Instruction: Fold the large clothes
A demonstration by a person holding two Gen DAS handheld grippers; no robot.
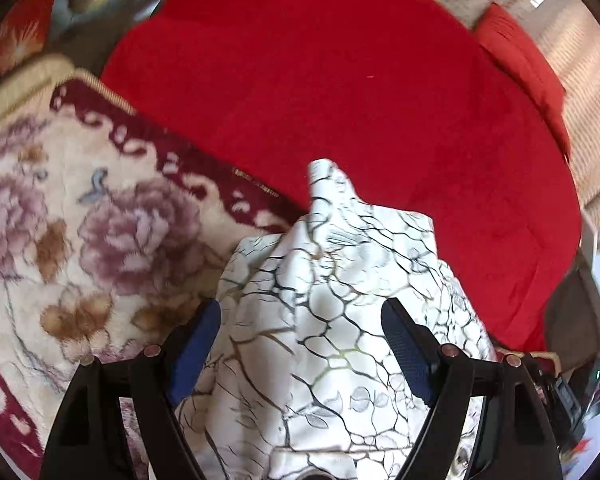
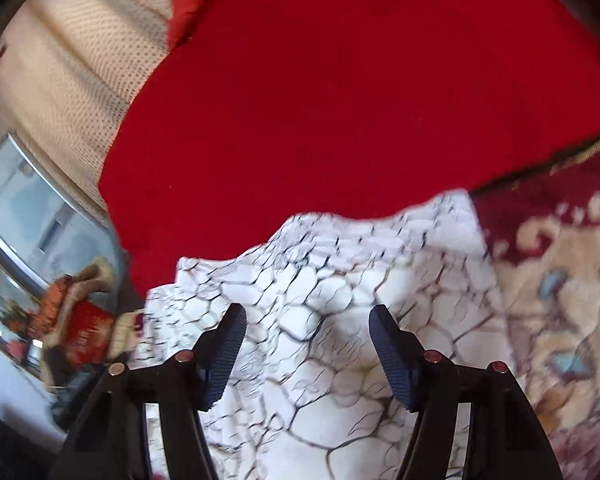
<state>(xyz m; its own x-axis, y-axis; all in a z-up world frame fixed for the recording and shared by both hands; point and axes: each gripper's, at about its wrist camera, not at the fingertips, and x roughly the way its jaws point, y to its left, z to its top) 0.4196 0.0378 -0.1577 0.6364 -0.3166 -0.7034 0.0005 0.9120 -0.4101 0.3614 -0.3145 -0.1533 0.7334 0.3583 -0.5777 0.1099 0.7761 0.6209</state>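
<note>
My left gripper [image 1: 300, 320] has its two blue-padded fingers [image 1: 406, 354] spread wide, and the white garment with a dark crackle print [image 1: 332, 300] fills the gap between them; neither pad presses on the cloth, so this one is released. My right gripper [image 2: 304, 328] also stands apart, its two ribbed fingers [image 2: 392, 354] on either side of a blurred mound of the same garment [image 2: 340, 300]. I see no pad pinching the cloth there either, so I count it as let go.

There is one garment. It lies bunched directly under and ahead of both grippers, with a raised peak pointing away from me in the left wrist view and a ragged far edge in the right wrist view. It straddles two covers: one plain red blanket [image 1: 340, 80], which spreads beyond it, and one floral blanket with purple flowers and a dark red border [image 1: 100, 220], which lies to the left in the left view and to the right in the right view [image 2: 560, 300].

Past the red blanket's edge runs a cream mesh fabric [image 2: 68, 68].
</note>
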